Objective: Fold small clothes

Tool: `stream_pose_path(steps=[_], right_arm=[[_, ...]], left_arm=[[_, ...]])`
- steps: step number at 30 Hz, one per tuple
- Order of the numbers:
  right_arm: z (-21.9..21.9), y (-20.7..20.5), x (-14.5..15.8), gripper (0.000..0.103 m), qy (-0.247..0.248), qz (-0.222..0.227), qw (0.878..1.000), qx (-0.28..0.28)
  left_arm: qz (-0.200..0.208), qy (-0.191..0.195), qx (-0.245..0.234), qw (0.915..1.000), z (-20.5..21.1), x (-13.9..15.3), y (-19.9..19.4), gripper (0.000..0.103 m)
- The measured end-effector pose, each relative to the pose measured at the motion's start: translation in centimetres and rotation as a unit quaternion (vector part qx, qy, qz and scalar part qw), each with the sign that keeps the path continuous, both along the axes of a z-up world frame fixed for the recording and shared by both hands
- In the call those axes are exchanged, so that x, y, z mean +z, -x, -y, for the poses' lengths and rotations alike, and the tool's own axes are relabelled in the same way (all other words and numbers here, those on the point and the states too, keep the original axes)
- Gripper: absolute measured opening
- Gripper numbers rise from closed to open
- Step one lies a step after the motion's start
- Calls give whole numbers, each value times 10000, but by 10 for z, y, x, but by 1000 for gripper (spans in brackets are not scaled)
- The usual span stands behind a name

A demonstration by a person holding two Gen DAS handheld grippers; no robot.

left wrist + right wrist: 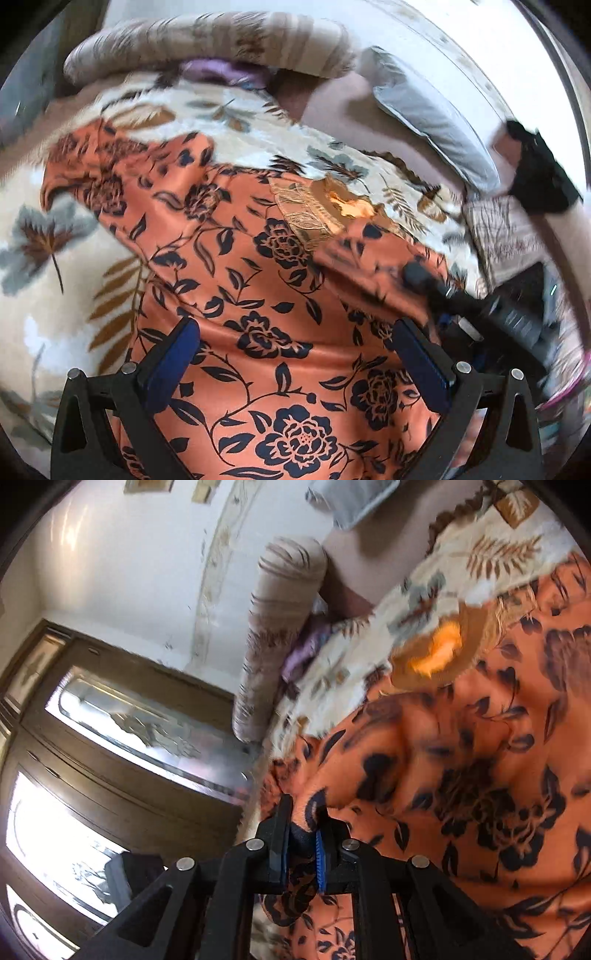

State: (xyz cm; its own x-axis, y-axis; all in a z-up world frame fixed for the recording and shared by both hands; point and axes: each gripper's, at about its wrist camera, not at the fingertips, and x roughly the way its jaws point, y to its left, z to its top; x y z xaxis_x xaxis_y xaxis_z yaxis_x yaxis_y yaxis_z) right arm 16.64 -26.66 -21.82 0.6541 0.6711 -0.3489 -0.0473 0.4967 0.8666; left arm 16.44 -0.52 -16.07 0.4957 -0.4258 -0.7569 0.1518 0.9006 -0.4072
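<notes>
Garment: orange floral top (258, 266), spread on the bed (40, 314) over a leaf-print blanket, so no worktop here. Its long axis runs from the near edge up toward the rolled bolster (207, 40) at the far edge.

Right gripper (303, 834): clamped tight on a bunched fold of the top's edge, with cloth squeezed between the blue pads. From the left wrist view I see it at the garment's right side.

Left gripper (295, 354): gaping wide, holding nothing, hanging right over the near end of the top.

Key relation: I reckon the fold goes across the long axis, toward the sleeve (74, 173) at the bed's left side. The right hand already has the edge, so it leads.

Risk: slippery-looking fabric, so my guess is it slides.
</notes>
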Motion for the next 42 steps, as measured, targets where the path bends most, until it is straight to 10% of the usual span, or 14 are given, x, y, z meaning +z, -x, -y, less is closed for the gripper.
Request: stream_pose_path(steps=[3, 5, 7, 13, 17, 23, 32, 36, 42], right_arm=[[10, -18, -34, 21, -71, -901, 9959, 44], [23, -25, -56, 59, -451, -1531, 9871, 138], [38, -21, -57, 75, -717, -1412, 9874, 59], [86, 2, -24, 75, -32, -1290, 9910, -351], [112, 17, -30, 66, -174, -1438, 9884, -460], [121, 20, -48, 65, -344, -1615, 9849, -526], [142, 20, -50, 65, -546, -1416, 9859, -710], [136, 12, -51, 65, -600, -1456, 9854, -642], [128, 4, -54, 65, -195, -1632, 9842, -651]], left_arm=[[-180, -48, 168, 9997, -8, -10, -4, 103], [-324, 4, 148, 9994, -8, -16, -6, 103], [-389, 7, 83, 9992, -6, -20, -6, 103], [-410, -156, -268, 9987, 21, -22, -10, 101], [-815, 12, -623, 9947, 45, -29, -9, 66], [-1089, 328, -922, 9892, 93, -29, 11, 79], [-1740, 688, -154, 9822, 101, -65, -1, 77], [-1710, 700, -7, 9828, 97, -63, -11, 34], [-1222, 565, 77, 9909, 87, -31, -24, 26]])
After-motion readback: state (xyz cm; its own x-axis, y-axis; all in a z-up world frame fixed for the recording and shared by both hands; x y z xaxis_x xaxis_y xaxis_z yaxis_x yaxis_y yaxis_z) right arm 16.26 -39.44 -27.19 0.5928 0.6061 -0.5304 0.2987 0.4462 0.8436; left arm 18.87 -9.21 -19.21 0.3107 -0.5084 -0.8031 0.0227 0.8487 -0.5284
